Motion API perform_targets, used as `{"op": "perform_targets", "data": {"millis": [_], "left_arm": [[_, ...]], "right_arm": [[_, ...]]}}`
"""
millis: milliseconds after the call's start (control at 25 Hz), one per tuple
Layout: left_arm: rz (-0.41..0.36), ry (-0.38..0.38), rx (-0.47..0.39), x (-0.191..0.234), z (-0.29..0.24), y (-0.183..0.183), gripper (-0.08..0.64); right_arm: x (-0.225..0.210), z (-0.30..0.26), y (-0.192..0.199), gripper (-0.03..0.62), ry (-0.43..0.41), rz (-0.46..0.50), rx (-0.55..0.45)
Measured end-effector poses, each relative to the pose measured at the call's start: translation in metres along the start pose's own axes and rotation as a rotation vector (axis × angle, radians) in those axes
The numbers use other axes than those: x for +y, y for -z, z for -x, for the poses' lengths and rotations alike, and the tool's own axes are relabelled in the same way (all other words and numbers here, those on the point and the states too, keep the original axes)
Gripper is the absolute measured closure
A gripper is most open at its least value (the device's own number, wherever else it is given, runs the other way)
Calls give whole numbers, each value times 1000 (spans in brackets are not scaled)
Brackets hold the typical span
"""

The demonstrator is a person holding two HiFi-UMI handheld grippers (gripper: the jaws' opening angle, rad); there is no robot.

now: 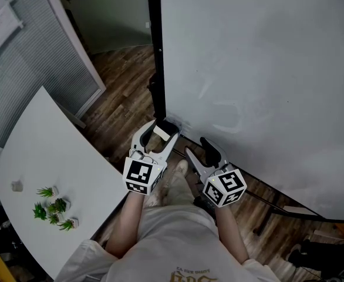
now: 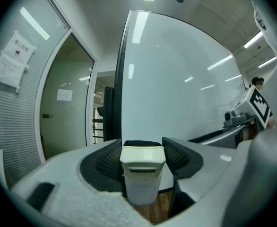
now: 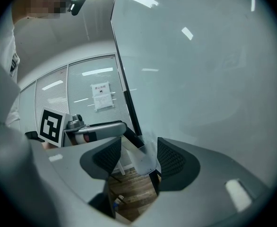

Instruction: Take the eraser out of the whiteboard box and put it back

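- Left tool (image 1: pixel 164 128) has the eraser (image 2: pixel 142 171) clamped between its two pads. The cream body faces the camera and the dark felt faces away, towards the whiteboard (image 1: pixel 260 69).
- So the eraser is out of the whiteboard box (image 3: pixel 145 162) and up in the air, just in front of the board's lower left corner.
- The grip sits across the eraser's sides and the block stands square in the jaws. That looks deliberate: held straight like this, it should drop back into a narrow holder without twisting.
- Right tool (image 3: pixel 139 144) holds nothing, its jaws standing wide. It is just beside the left tool and aimed at the same corner.
- From the right gripper view the translucent box shows through the gap between the open jaws, beyond them and not touched. It is fixed at the board's dark edge, over the wooden floor (image 1: pixel 125 87).
- My read: the right tool is parked close as a spare, out of the left one's line to the box.
- The taking-out half looks done and the return is what remains.
- The risk is the eraser catching on the box's rim on the way in.
- Off to the left, the white desk (image 1: pixel 43 145) with its small plants (image 1: pixel 54 207) plays no part.
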State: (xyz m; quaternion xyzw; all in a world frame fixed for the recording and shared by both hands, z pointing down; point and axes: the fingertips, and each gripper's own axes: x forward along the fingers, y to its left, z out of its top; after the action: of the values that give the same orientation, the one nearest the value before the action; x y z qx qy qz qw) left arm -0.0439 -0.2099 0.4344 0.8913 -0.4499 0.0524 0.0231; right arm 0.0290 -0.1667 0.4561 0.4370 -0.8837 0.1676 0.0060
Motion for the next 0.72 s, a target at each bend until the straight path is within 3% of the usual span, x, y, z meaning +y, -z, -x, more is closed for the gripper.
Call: {"op": "perform_targets", "data": {"millis": [720], "left_arm": [[26, 12, 51, 2, -17, 23, 293]], "right_arm": [[-6, -9, 7, 356, -13, -10, 26]]}}
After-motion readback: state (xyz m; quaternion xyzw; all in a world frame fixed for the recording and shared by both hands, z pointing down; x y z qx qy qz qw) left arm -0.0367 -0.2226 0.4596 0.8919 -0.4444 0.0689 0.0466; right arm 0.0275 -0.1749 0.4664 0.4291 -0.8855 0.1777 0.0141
